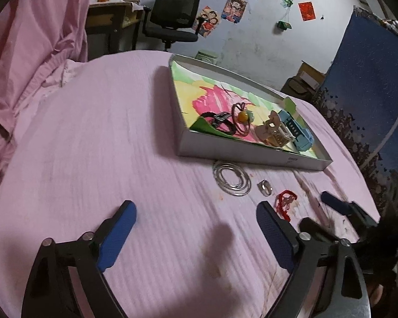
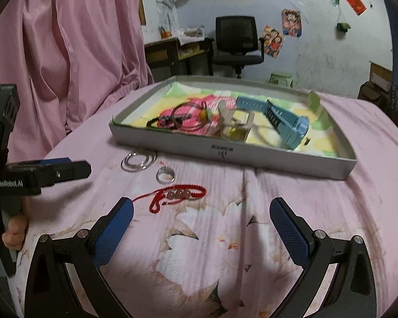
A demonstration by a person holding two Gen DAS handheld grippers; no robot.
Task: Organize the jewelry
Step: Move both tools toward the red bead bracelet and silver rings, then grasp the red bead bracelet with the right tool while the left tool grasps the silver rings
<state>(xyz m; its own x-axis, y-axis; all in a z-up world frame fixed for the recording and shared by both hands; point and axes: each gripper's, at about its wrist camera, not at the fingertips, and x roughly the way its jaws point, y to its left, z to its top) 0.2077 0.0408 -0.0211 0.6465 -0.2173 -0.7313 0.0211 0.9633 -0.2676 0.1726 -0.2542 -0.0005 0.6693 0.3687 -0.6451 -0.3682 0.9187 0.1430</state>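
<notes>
Left wrist view: one shallow grey tray (image 1: 241,156) is shown on a pink bedsheet (image 1: 106,145), and three loose pieces are laid on the sheet in front of it — a cluster of silver bangles (image 1: 232,179), whose number cannot be told, one silver ring (image 1: 264,187) and one red cord bracelet (image 1: 286,201). Inside the tray are seen one blue watch (image 1: 295,131), one beige hair claw (image 1: 272,132), one amber-beaded cord (image 1: 242,116) and one black hair tie (image 1: 219,122). The left gripper (image 1: 196,224) is held wide open over bare sheet, nothing between its jaws. Right wrist view: the right gripper (image 2: 201,218) is likewise spread wide and empty, the red cord bracelet lying just beyond its left finger. One office chair (image 2: 236,42) and one desk (image 2: 172,50) are seen behind — a pink curtain (image 2: 66,53) closes the left.
</notes>
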